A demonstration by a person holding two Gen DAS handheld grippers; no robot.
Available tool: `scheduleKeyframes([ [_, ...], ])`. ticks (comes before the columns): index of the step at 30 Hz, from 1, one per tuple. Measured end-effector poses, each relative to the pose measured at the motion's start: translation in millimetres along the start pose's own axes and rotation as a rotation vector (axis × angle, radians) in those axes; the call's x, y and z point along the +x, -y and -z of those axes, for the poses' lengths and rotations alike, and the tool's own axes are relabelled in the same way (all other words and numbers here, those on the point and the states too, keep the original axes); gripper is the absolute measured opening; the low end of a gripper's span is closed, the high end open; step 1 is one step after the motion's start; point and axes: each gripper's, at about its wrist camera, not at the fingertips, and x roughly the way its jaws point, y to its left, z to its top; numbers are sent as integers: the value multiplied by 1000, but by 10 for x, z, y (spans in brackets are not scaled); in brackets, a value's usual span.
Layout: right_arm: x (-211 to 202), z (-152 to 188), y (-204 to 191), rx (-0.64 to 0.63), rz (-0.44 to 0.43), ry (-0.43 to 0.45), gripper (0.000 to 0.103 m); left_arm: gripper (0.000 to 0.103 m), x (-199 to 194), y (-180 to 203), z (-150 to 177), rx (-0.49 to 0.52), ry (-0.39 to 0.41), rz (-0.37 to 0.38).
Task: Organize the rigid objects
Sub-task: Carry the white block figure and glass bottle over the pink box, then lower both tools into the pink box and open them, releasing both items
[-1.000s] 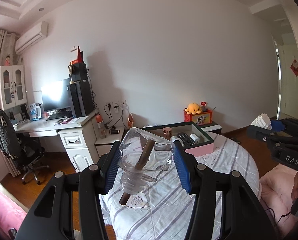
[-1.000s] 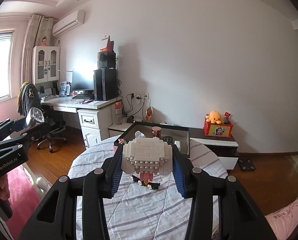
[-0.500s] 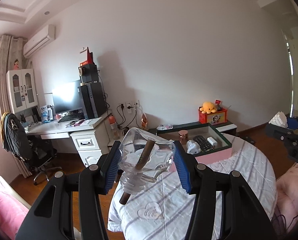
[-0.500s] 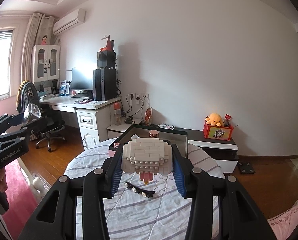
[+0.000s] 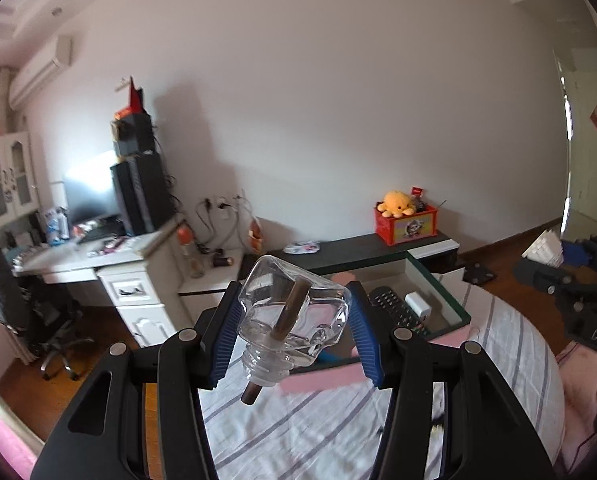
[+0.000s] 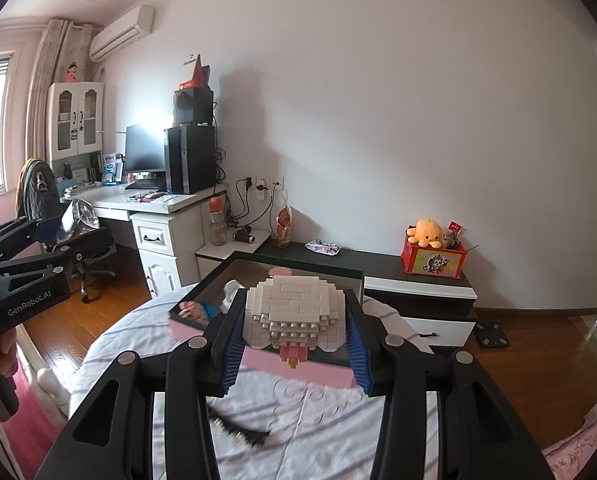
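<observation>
Left wrist view: left gripper (image 5: 294,334) jaws clamped on clear glass bottle w/ brown stick (image 5: 294,314), held above striped bed nr dark-rimmed pink box (image 5: 444,300). Right wrist view: right gripper (image 6: 294,340) jaws clamped on white toy-brick figure (image 6: 296,314), over same box's front edge.

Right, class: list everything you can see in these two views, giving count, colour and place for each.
Glass bottle: one, clear, brown stick inside, in left gripper.
Brick model: one, white, pink underneath, in right gripper.
Box: one, dark-rimmed, pink-sided, on bed.
Remote: one, black, inside box.
Bed cover: one, white striped.
Plush octopus: one, orange, on red crate.
Left gripper: black, blue fingers.
Right gripper: same.
</observation>
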Motion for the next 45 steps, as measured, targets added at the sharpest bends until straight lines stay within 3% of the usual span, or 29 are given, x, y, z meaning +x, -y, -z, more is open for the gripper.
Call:
scheduleKeyframes([
  [10, 1097, -13, 266, 1, -13, -91, 45, 52, 1367, 178, 73, 3, -145, 11],
  [17, 1791, 270, 389, 38, -35, -201, 45, 52, 1931, 309, 398, -8, -255, 40],
  [23, 2080, 492, 337, 29, -58, -265, 45, 53, 2026, 367, 549, -10, -277, 38],
  [40, 2123, 634, 305, 15, 3, -294, 46, 54, 2063, 289, 648, -45, -284, 53],
  [42, 2119, 637, 318, 16, 8, -293, 45, 56, 2065, 272, 649, -52, -287, 48],
  [45, 2126, 634, 338, 23, 11, -295, 46, 69, 2061, 236, 633, -72, -288, 58],
])
